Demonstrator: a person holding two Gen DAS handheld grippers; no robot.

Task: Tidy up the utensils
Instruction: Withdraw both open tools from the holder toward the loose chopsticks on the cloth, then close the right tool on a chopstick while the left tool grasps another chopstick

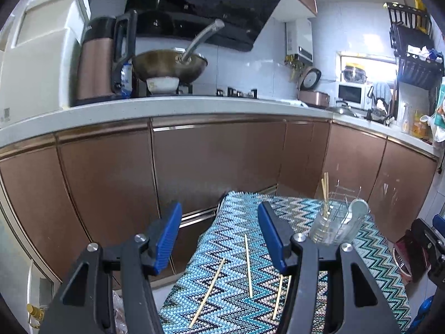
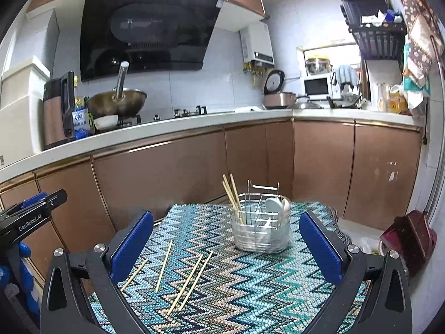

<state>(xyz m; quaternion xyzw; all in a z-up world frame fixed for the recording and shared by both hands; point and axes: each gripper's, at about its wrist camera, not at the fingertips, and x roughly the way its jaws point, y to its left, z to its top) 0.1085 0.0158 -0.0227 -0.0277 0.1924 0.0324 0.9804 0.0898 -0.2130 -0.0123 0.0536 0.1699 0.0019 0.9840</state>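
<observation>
Several loose wooden chopsticks [image 2: 189,281] lie on a zigzag-patterned cloth [image 2: 250,292]; they also show in the left wrist view [image 1: 248,265]. A clear utensil holder [image 2: 260,231] with a wire rack stands at the back of the cloth, holding a few chopsticks [image 2: 232,197] and white spoons [image 2: 274,204]; it shows in the left wrist view [image 1: 333,226] too. My left gripper [image 1: 219,236] is open and empty above the cloth's left part. My right gripper [image 2: 226,246] is open and empty, above the cloth in front of the holder.
Brown cabinet fronts [image 2: 172,172] and a white counter [image 2: 167,128] run behind the cloth. A wok [image 2: 116,101], a kettle [image 2: 57,111] and a rice cooker [image 2: 278,94] stand on the counter. A dark red object [image 2: 408,236] is at the right.
</observation>
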